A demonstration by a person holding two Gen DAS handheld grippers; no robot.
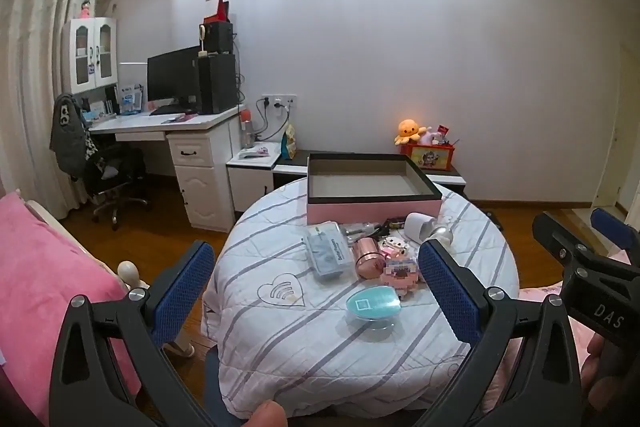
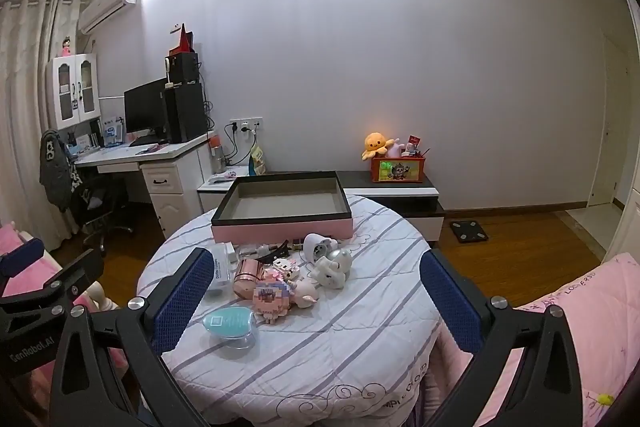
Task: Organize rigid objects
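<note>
Pink box (image 1: 374, 183) one, teal mirror (image 1: 373, 303) one, two hand-held grippers, left hand-held gripper (image 1: 316, 283) and right hand-held gripper (image 2: 316, 291), spread wide, empty

We are logging: quilted cloth cover (image 2: 360, 327); glossy pink metallic cylinder (image 1: 367, 257); matt cardboard-lined box (image 2: 280, 205); textured blue pads (image 1: 184, 291); polished wood floor (image 2: 520, 239).

Both views dim and slightly soft, lit from overhead: blown-out glare patches on the wall (image 1: 400, 47) near the ceiling, a warm glow around the orange plush toy (image 2: 375, 143), soft shadows under objects on the tabletop (image 2: 360, 327), heavy fisheye bending with black vignetted corners.
</note>
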